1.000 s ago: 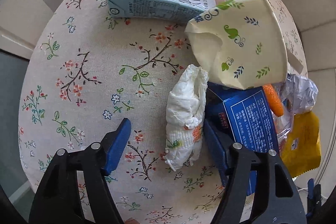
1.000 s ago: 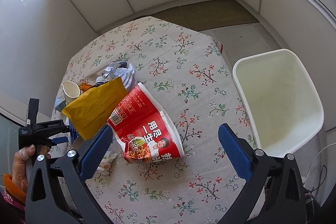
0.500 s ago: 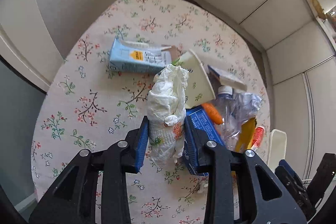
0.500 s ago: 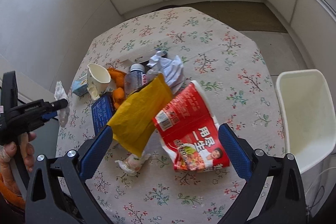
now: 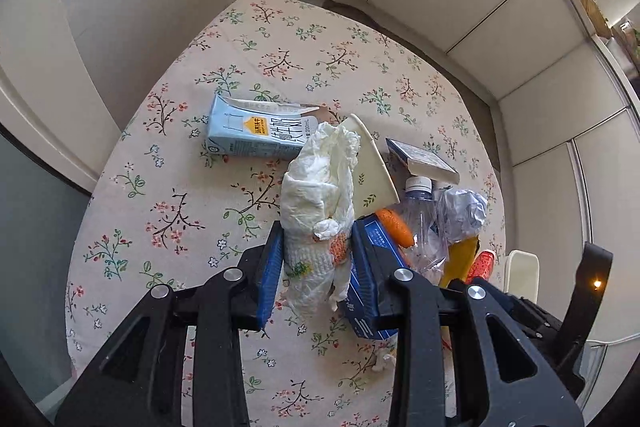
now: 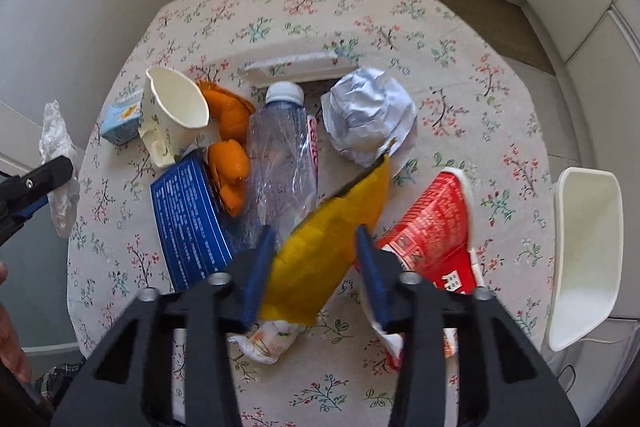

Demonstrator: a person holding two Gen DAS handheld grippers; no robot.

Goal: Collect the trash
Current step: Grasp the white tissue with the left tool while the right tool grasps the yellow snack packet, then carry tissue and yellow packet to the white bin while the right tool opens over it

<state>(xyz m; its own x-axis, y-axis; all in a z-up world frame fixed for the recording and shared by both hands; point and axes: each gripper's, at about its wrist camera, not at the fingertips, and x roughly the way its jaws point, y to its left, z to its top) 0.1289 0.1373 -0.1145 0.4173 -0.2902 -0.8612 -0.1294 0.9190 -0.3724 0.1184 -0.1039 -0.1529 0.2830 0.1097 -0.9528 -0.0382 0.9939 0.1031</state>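
My left gripper is shut on a crumpled white tissue and holds it above the floral table; the tissue also shows at the left edge of the right wrist view. My right gripper has its blue fingers on both sides of a yellow wrapper, closed onto it. A white bin stands beside the table on the right.
On the floral tablecloth lie a blue milk carton, paper cup, orange peel, clear plastic bottle, blue box, crumpled foil, red noodle cup and a flat box.
My left gripper closed on the tissue and lifted it off the table. My right gripper moved down to the trash pile and closed around the yellow wrapper.
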